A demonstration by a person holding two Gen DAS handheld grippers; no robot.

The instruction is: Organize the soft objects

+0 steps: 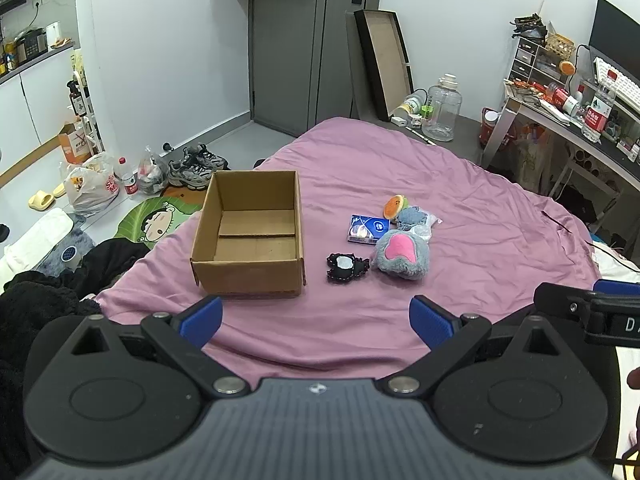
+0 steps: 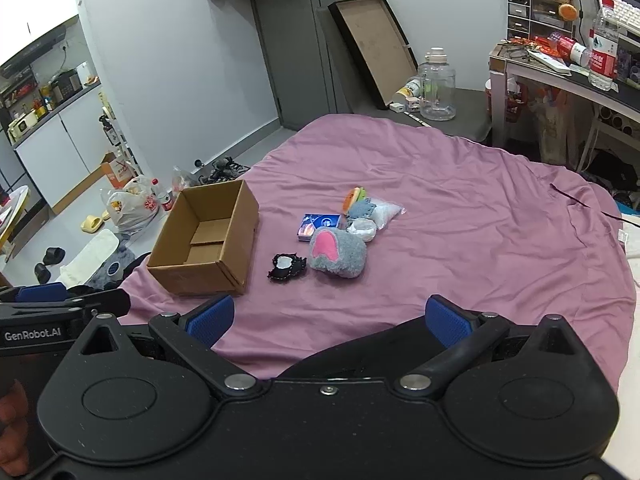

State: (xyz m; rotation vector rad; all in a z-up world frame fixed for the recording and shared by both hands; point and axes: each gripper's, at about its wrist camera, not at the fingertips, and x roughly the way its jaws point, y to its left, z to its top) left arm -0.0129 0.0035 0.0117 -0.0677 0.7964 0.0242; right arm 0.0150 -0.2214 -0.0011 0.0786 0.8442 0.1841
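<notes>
Soft objects lay in a loose cluster on the purple bedspread (image 1: 460,208), just right of an empty cardboard box (image 1: 250,236): a grey plush (image 1: 398,256) with a pink patch nearest the camera, a black frilled piece (image 1: 346,267) between it and the box, an orange plush (image 1: 395,206) and a blue packet (image 1: 368,230) beyond. Both the left gripper (image 1: 316,320) and right gripper (image 2: 328,320) hung back from the box, fingers spread wide and holding nothing. Sorting appeared not yet begun; the next move likely called for reaching forward to the grey plush.
</notes>
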